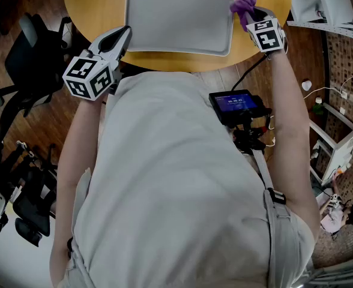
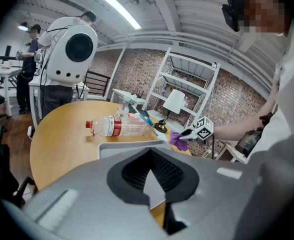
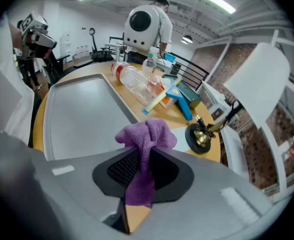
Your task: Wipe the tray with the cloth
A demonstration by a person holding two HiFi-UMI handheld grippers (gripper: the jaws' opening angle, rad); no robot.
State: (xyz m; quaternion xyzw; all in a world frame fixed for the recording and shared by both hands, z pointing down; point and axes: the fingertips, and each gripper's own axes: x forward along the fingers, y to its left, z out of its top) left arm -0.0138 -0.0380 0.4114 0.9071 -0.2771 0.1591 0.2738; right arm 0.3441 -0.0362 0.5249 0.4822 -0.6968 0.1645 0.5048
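The right gripper [image 3: 142, 171] was clamped on the purple cloth [image 3: 146, 136], which bunched out past its jaws at the right rim of the grey tray [image 1: 179, 20], toward the far corner. The left gripper [image 2: 149, 186] had its jaws drawn together on nothing and hung by the tray's near left corner. The tray lay on a round yellow table [image 1: 92, 5], and a plastic bottle [image 2: 118, 126] lay on its side beyond it.
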